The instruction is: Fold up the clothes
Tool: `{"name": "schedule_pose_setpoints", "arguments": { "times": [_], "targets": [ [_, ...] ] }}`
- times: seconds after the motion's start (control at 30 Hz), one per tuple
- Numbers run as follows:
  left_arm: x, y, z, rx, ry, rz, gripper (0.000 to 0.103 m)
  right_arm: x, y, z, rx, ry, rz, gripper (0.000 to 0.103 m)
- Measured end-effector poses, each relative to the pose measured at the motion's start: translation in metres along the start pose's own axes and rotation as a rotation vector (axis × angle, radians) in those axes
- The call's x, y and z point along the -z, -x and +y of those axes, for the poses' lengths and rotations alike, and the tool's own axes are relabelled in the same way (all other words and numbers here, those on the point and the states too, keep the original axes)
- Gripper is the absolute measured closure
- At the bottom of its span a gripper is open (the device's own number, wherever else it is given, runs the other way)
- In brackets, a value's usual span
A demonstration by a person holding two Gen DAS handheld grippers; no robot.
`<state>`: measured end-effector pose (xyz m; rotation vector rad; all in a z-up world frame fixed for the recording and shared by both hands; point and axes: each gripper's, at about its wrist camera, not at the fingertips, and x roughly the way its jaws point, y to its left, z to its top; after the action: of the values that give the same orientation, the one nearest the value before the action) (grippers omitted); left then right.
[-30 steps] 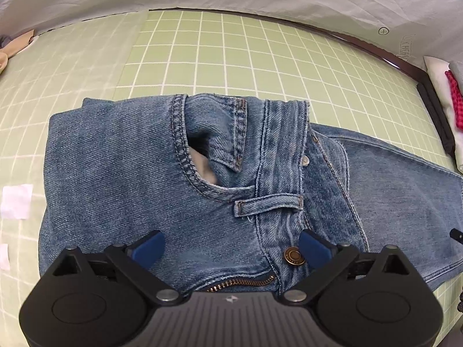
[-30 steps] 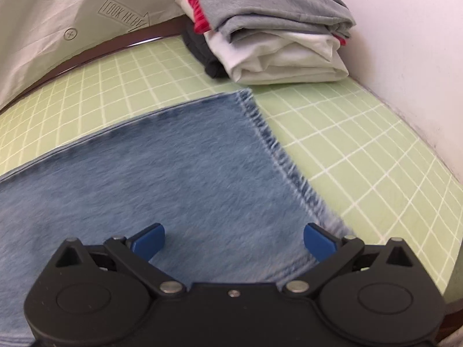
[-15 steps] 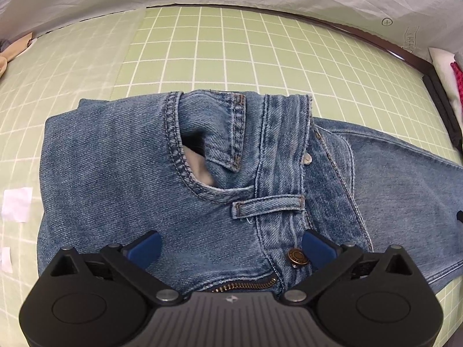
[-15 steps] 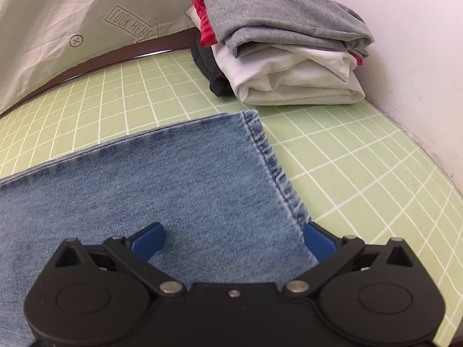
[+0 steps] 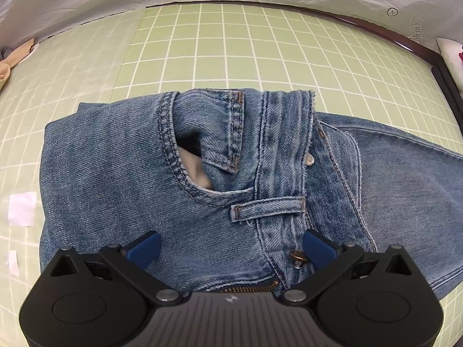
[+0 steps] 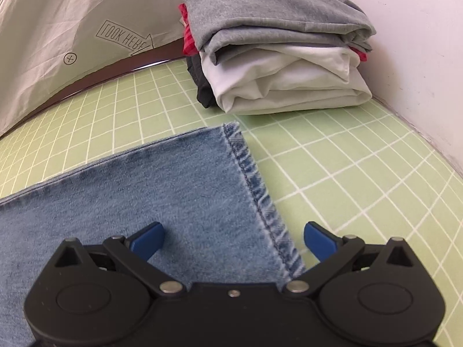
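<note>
A pair of blue jeans [image 5: 115, 173] lies flat on the green grid mat [image 5: 217, 43]. The left wrist view shows the waistband end, with a gaping front pocket [image 5: 191, 162], a belt loop [image 5: 266, 208] and a brass button [image 5: 298, 257]. My left gripper [image 5: 231, 248] is open and hovers over the waistband by the button. The right wrist view shows the leg end of the jeans [image 6: 144, 190] with its stitched hem [image 6: 254, 185]. My right gripper [image 6: 233, 241] is open, its fingers either side of the hem's near corner.
A stack of folded clothes [image 6: 277, 57], grey on white with red and black, sits at the mat's far right corner against a white wall [image 6: 419, 29]. A grey sheet [image 6: 58, 29] hangs behind the mat. White tape bits [image 5: 21, 212] lie left of the jeans.
Both grippers have drawn back and shifted a little. The right view slid so the hem now lies between its fingers. The jeans have not moved.
</note>
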<state>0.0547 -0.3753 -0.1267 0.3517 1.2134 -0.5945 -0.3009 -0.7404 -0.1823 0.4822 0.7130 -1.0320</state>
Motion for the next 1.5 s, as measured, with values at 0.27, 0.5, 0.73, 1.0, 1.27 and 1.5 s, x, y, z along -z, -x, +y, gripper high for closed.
{"name": "schedule_pose_setpoints", "arguments": {
  "times": [0.27,0.5,0.73,1.0,1.27,1.5],
  "targets": [
    [0.0,-0.012,-0.013,-0.02,0.009,-0.004,0.0,0.007,0.013,0.027,-0.087,0.043,-0.004,0.005],
    [0.002,-0.022,-0.016,-0.02,0.014,-0.018,0.0,0.015,0.031,0.051,-0.135,0.026,-0.01,0.079],
    [0.003,0.011,-0.016,-0.029,-0.044,-0.107,0.0,-0.002,0.051,0.074,0.025,0.02,-0.04,0.083],
    [0.016,0.043,0.029,0.002,-0.018,-0.154,0.0,-0.007,0.109,0.135,-0.048,0.044,-0.133,0.083],
    [0.032,0.06,0.081,0.013,-0.038,-0.13,0.0,0.027,0.124,0.25,-0.261,0.047,-0.026,0.065],
    [0.042,0.064,0.098,0.02,-0.041,-0.125,0.0,0.042,0.158,0.26,-0.392,-0.048,-0.076,0.026]
  ]
}}
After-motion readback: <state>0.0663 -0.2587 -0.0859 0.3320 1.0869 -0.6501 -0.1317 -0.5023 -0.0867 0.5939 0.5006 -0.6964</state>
